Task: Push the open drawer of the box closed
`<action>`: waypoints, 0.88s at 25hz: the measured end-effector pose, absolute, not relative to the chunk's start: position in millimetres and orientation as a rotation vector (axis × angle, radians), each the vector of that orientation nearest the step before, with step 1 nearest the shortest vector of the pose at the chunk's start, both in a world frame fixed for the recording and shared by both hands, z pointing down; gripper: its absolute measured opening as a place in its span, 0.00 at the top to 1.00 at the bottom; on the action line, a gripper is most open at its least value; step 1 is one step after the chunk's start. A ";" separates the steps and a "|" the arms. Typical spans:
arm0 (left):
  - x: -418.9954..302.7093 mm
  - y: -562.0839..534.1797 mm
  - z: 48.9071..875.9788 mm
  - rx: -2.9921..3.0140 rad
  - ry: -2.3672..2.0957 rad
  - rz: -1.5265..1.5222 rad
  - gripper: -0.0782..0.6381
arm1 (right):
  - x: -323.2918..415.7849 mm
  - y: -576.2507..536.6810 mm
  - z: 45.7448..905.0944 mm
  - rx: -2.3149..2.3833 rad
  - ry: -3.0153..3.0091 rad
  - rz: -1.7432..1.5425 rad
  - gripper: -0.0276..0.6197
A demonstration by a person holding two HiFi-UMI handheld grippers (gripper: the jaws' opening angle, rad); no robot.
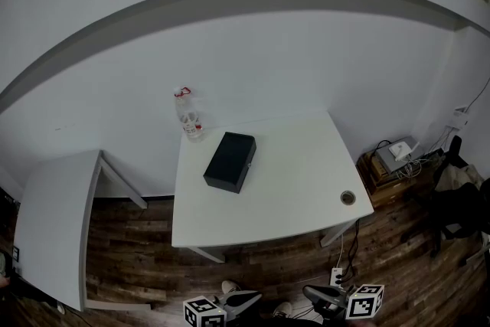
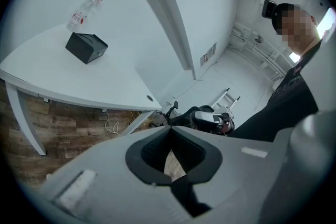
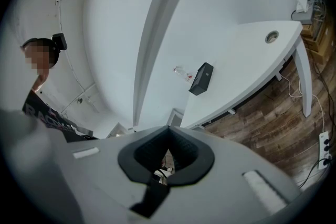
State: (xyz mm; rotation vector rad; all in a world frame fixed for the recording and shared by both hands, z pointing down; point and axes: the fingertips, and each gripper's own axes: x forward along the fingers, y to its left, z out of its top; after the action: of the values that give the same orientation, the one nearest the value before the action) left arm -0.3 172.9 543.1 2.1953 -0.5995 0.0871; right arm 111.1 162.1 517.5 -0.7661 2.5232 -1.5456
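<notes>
Dark wood-plank floor (image 1: 253, 272) under everything. Two white tables, both flat and smooth. Main table (image 1: 298, 188) in the middle, rectangular. Side table (image 1: 53, 218) off to the left, well apart from it.

Two grippers, grey plastic, low at the bottom edge of the head view and well short of the main table, each with one marker cube. Left gripper (image 2: 169, 131) pinched fully together, nothing in it. Right gripper (image 3: 168, 129) same deal: jaws closed tight, holding nothing.

One black box (image 1: 230, 161), matte and blocky, on the main table toward the back left, turned at an angle. Can't tell from here whether the drawer sticks out.

One clear plastic bottle (image 1: 188, 117) with red at the cap and label, upright at the table's back left corner, near the box but not touching. Too small to see what's inside.

One round grommet hole (image 1: 347, 197) near the main table's front right corner.
</notes>
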 end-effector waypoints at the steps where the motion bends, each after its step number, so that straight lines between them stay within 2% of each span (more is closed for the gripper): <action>1: 1.1 174.2 542.8 2.196 -0.598 0.090 0.89 | 112.1 162.9 517.9 -0.771 2.521 -1.548 0.95; 22: 7.6 180.8 539.4 2.214 -0.589 0.103 0.89 | 119.9 169.0 515.7 -0.788 2.483 -1.532 0.95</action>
State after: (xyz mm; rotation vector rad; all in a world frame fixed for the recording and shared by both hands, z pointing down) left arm 7.6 180.8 539.4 2.2142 -0.5890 0.1028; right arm 119.9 169.0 515.7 -0.7882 2.4828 -1.5324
